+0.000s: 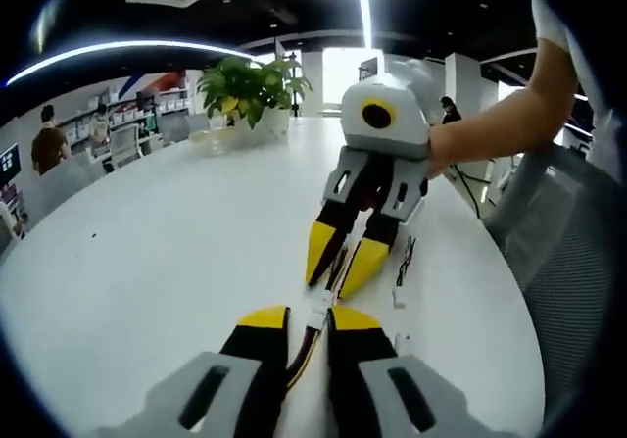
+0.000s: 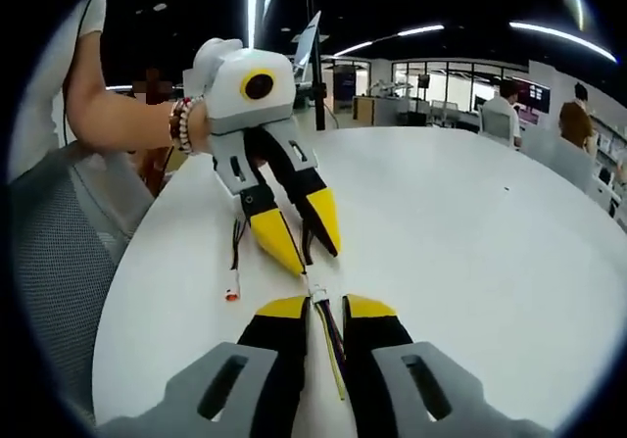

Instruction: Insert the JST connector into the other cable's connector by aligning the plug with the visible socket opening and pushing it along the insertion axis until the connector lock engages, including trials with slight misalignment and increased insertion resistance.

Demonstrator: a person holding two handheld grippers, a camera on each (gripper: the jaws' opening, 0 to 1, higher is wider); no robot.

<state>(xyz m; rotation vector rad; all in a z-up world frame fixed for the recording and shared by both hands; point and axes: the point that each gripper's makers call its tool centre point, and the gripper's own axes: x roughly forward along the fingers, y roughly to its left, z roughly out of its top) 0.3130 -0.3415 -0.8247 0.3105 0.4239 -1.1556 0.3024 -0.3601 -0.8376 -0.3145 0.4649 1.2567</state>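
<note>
Small white JST connector point(image 1: 316, 311) with yellow-red wires point(image 1: 302, 355).

I see a round white table point(image 1: 147, 262), glossy and mostly bare. A potted green plant point(image 1: 252, 90) stands at its far edge in the left gripper view. A spare dark cable with a small connector point(image 2: 234, 262) lies on it near the left edge in the right gripper view.

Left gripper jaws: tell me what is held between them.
The left gripper is shut on a cable with yellow and red wires, its white connector poking out ahead. The pinched stretch of cable is hidden by the jaws.
</note>
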